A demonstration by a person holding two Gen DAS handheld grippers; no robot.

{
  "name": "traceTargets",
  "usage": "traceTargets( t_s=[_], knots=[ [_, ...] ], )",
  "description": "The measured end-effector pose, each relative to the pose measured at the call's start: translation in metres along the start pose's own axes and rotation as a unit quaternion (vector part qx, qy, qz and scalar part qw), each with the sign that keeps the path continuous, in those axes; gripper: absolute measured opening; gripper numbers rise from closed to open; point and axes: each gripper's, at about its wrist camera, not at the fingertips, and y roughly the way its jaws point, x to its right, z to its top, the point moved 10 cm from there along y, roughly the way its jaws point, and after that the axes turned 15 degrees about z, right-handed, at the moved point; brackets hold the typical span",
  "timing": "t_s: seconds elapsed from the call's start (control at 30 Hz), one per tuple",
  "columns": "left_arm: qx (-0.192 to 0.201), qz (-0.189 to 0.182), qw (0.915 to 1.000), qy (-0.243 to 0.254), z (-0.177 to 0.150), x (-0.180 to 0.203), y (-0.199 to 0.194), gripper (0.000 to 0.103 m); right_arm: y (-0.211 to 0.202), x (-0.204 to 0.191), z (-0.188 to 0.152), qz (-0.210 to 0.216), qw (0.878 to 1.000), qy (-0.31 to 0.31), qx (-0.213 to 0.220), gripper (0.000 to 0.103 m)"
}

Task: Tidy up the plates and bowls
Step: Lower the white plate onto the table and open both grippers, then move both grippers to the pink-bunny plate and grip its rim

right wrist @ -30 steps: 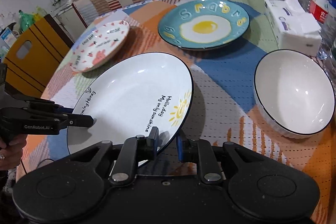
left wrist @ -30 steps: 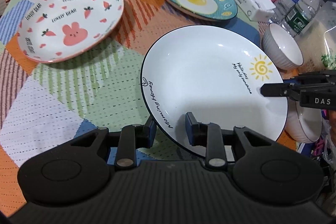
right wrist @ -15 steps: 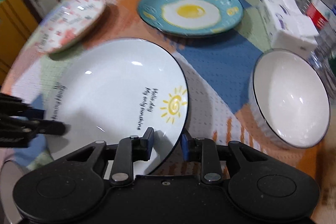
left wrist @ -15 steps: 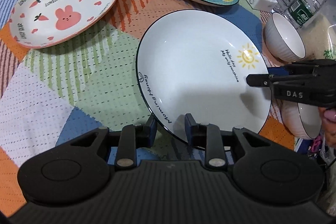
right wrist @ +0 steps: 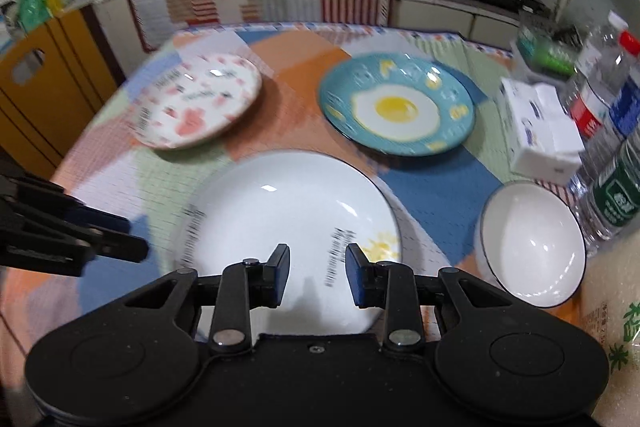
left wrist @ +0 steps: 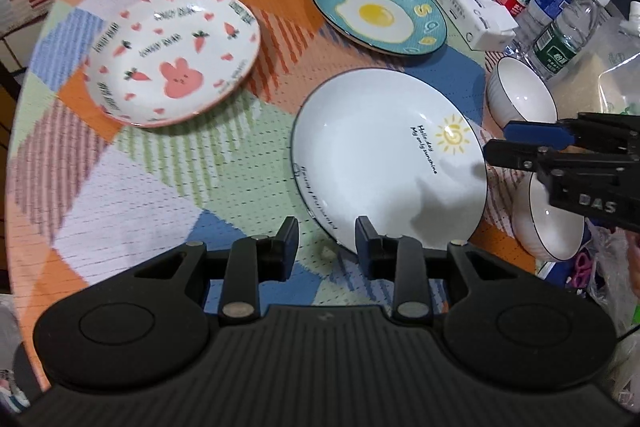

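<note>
Sun plate (left wrist: 384, 163) lies flat on the desk (left wrist: 120, 187), nothing stacked on or under it. Landmark for all positions: this plate.

Left gripper (left wrist: 327, 241): jaws parted and opening, nothing between them; one pad over the plate's near rim, the other over cloth.
Right gripper (right wrist: 313, 273): jaws parted and opening, empty, above the plate's near side.

Around the plate: rabbit plate (left wrist: 172, 55) beyond and left, well apart; egg plate (left wrist: 378, 13) beyond; small bowl (left wrist: 520, 95) just beside its right edge; second bowl (left wrist: 548, 223) near its right front, partly hidden behind the right gripper.

Risks, as judged:
- Either bowl sits close enough that a sideways sweep by the right gripper may knock it.
- Bottles (left wrist: 560, 43) behind the small bowl may topple if a bowl is pushed.
- A glazed rim pinched on one side only may slip and drop.
- Right view is blurred; aim may be poor.
</note>
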Motion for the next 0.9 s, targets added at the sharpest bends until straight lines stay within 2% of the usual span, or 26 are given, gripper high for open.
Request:
traceTargets(
  t_s=[0.2,0.37,0.63,0.7,0.77,0.8,0.9],
  knots=[
    [0.021,0.023,0.9995,0.001,0.0,-0.018,-0.03,0.038,-0.022,-0.037,0.017,0.031,0.999,-0.017,0.019,0.042],
    [0.036,0.051,0.9981,0.002,-0.001,-0.037,-0.048,0.042,-0.033,-0.058,0.031,0.05,0.998,-0.028,0.029,0.053],
    [0.064,0.085,0.9939,-0.027,0.007,-0.078,-0.067,0.072,-0.03,-0.091,0.06,0.065,0.994,-0.076,0.037,0.065],
    [0.075,0.098,0.9916,-0.037,0.01,-0.09,-0.069,0.078,-0.024,-0.099,0.069,0.069,0.993,-0.086,0.045,0.068],
    [0.088,0.133,0.9855,-0.059,0.015,-0.11,-0.066,0.08,-0.016,-0.105,0.079,0.08,0.991,-0.094,0.059,0.071],
    [0.092,0.148,0.9817,-0.076,0.017,-0.12,-0.064,0.087,-0.011,-0.108,0.084,0.085,0.989,-0.097,0.07,0.072],
    [0.097,0.175,0.9744,-0.104,0.025,-0.149,-0.049,0.089,-0.001,-0.11,0.103,0.087,0.982,-0.113,0.122,0.073]
  ],
)
